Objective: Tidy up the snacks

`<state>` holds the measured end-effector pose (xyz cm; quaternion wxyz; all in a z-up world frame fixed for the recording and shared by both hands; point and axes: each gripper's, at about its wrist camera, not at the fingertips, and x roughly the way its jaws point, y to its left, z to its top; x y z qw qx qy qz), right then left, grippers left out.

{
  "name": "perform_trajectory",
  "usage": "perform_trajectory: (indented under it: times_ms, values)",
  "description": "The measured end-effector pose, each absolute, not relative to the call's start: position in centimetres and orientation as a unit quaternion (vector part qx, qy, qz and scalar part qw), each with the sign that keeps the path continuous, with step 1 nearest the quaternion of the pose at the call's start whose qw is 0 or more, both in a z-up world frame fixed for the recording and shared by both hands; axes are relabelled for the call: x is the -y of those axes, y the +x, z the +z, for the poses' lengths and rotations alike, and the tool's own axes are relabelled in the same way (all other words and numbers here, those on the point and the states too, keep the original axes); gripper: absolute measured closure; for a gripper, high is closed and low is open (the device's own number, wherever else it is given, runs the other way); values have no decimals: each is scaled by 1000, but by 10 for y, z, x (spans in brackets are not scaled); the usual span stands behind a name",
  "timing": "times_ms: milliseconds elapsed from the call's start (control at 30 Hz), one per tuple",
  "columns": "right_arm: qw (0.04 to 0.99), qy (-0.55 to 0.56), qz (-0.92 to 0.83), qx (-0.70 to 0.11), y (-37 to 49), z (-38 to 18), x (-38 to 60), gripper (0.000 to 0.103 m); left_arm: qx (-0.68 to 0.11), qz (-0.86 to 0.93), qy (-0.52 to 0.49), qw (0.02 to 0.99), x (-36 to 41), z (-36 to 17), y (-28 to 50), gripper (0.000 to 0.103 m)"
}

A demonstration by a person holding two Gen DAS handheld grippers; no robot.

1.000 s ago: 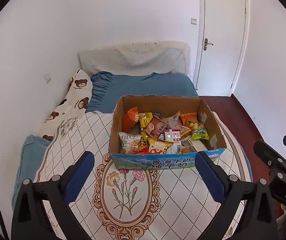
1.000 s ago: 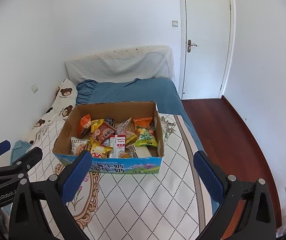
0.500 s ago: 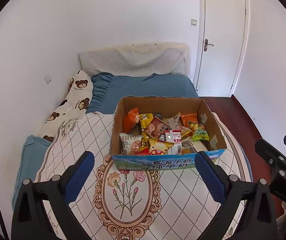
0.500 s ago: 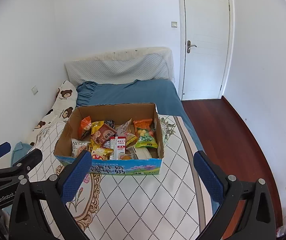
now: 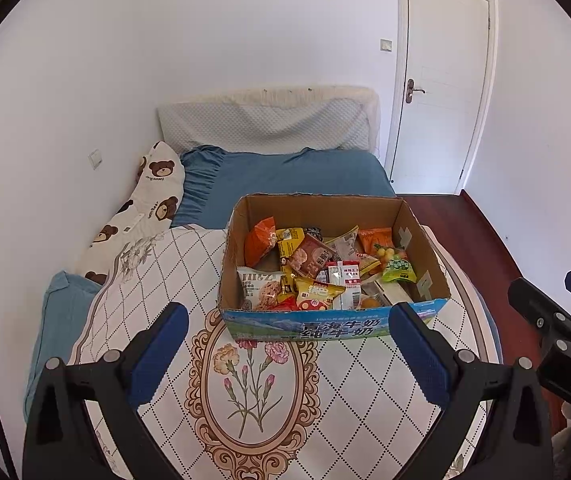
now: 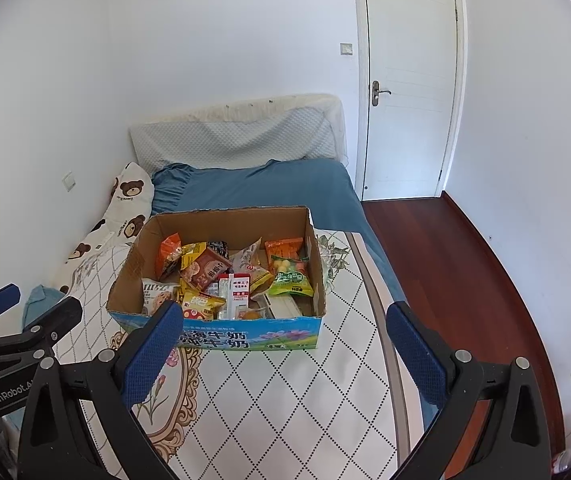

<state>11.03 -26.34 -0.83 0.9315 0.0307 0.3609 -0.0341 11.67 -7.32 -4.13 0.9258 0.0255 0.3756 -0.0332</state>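
Note:
A cardboard box (image 5: 325,206) (image 6: 133,258) with a blue printed front sits on the bed's patterned quilt. Several snack packets fill it: an orange bag (image 5: 259,240) (image 6: 167,252), a white cookie packet (image 5: 259,286) (image 6: 157,292), a green candy bag (image 5: 397,270) (image 6: 291,280), a red-and-white carton (image 5: 345,280) (image 6: 237,290). My left gripper (image 5: 285,354) hovers open in front of the box, nothing between its blue pads. My right gripper (image 6: 281,354) is open too, in front of the box's right half. Each gripper shows at the edge of the other's view.
The quilt (image 5: 253,392) (image 6: 293,400) covers the near part of a bed with a blue sheet (image 5: 293,172). A bear-print pillow (image 5: 145,204) lies along the left wall. Dark wood floor (image 6: 457,264) and a closed white door (image 6: 409,88) are to the right.
Both views have drifted back and slightly upward, so the box sits a little lower and smaller. The grippers stay open and the box's contents are unchanged.

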Motion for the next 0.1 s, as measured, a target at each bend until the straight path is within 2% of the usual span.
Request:
perform_trajectory:
  times_ms: [100]
  values:
    - [931, 30, -35, -361, 110, -8, 264, 0, -370, -36, 21, 928, 72, -38, 116, 0]
